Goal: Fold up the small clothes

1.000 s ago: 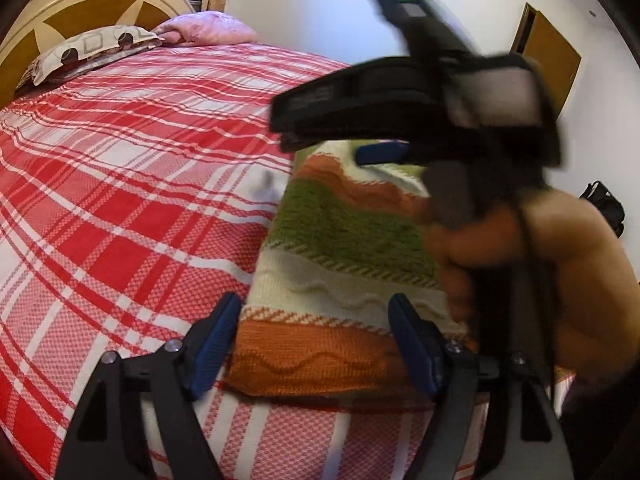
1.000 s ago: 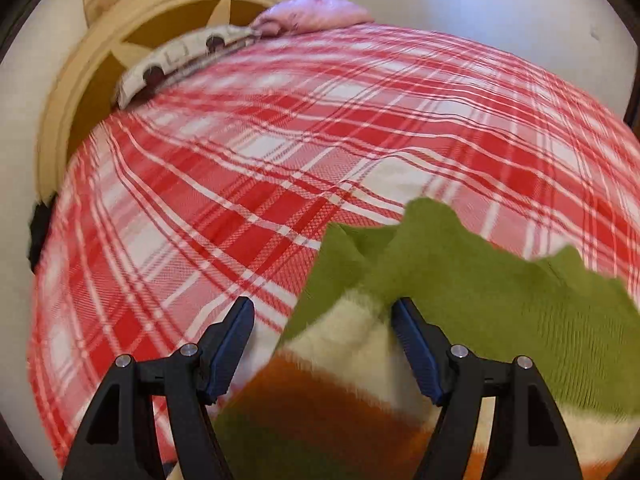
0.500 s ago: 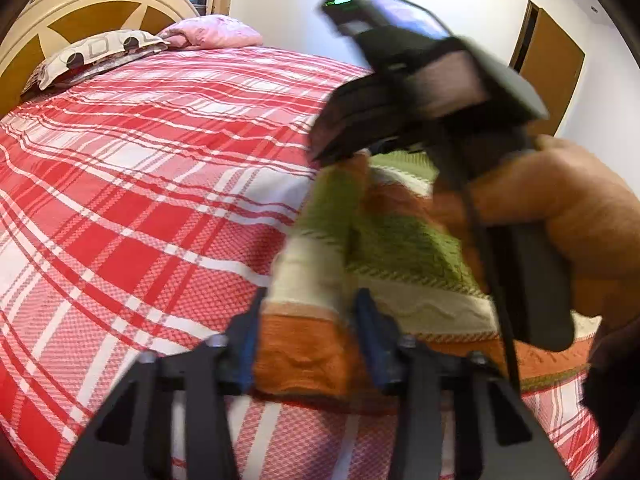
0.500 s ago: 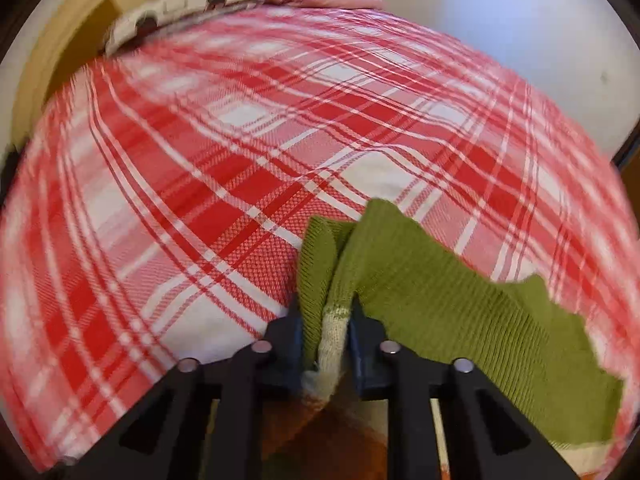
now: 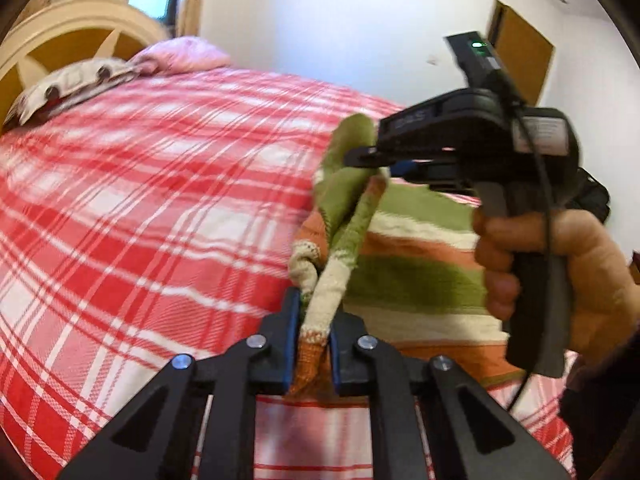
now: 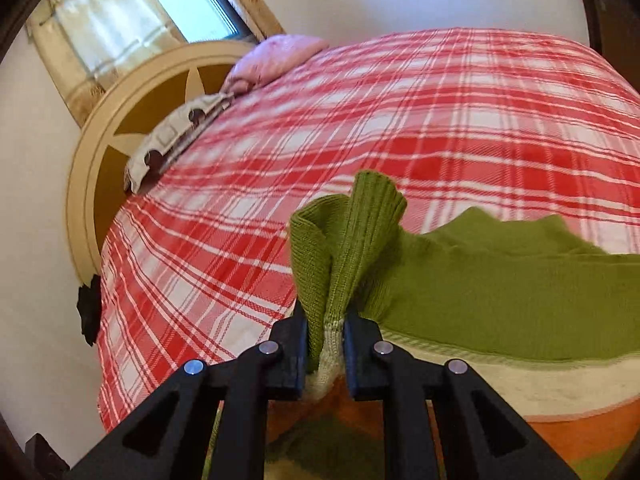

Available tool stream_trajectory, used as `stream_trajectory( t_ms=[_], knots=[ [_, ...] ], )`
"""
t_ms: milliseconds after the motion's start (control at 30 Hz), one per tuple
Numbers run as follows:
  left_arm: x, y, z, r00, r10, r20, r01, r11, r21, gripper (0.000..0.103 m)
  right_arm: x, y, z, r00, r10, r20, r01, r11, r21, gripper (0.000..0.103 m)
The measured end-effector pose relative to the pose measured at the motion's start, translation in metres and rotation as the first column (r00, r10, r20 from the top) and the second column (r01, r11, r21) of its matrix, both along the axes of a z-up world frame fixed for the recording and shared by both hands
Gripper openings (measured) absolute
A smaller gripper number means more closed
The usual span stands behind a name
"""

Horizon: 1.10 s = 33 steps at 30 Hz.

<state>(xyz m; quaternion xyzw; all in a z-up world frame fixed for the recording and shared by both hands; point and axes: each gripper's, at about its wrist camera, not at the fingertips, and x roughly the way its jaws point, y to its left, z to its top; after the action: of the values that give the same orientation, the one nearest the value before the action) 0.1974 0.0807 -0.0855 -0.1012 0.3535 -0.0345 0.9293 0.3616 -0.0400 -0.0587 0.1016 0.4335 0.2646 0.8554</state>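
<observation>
A small knitted sweater [image 5: 416, 276] with green, cream and orange stripes lies on the red plaid bed [image 5: 152, 216]. My left gripper [image 5: 312, 344] is shut on its near left edge, at the orange and cream stripes, and lifts it off the bed. My right gripper [image 6: 326, 344] is shut on the far left edge, at the green part [image 6: 500, 272], which stands up in a bunch between the fingers. In the left wrist view the right gripper [image 5: 372, 156] is above and beyond mine, held by a hand, with the cloth stretched between the two.
Two pillows [image 5: 80, 84] lie against the cream headboard [image 6: 104, 152] at the far end of the bed. A window [image 6: 192, 4] is behind it. A brown door [image 5: 520, 64] is in the wall to the right.
Both grippers went from open around the sweater's left edge to shut on it. They have since lifted that edge up off the bed.
</observation>
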Motion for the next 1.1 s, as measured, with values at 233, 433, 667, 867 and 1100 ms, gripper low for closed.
stream_trajectory(
  t_ms=[233,433,667,867,1100],
  knots=[
    [-0.003,-0.042,0.022,0.991,-0.127,0.043,0.128,0.992,-0.004,0.013,-0.009,-0.058,0.018,0.998,-0.043,0.041,0.043,0.999,-0.015,0.014],
    [-0.002,-0.089,0.031,0.97,-0.234,0.064,0.233,0.972,0.019,0.013,-0.014,-0.112,0.02,0.994,-0.087,0.061,0.089,0.995,-0.04,0.014],
    [0.002,-0.136,0.029,0.95,-0.31,0.04,0.309,0.95,0.03,0.012,-0.021,-0.162,0.006,0.989,-0.138,0.049,0.141,0.989,-0.047,0.014],
    [0.005,-0.161,0.027,0.937,-0.348,0.015,0.347,0.937,0.032,0.012,-0.026,-0.192,0.0,0.986,-0.158,0.052,0.16,0.986,-0.046,0.014],
    [0.004,-0.198,0.028,0.915,-0.403,0.021,0.402,0.915,0.042,0.012,-0.029,-0.228,-0.004,0.979,-0.197,0.061,0.2,0.978,-0.06,0.014]
  ],
)
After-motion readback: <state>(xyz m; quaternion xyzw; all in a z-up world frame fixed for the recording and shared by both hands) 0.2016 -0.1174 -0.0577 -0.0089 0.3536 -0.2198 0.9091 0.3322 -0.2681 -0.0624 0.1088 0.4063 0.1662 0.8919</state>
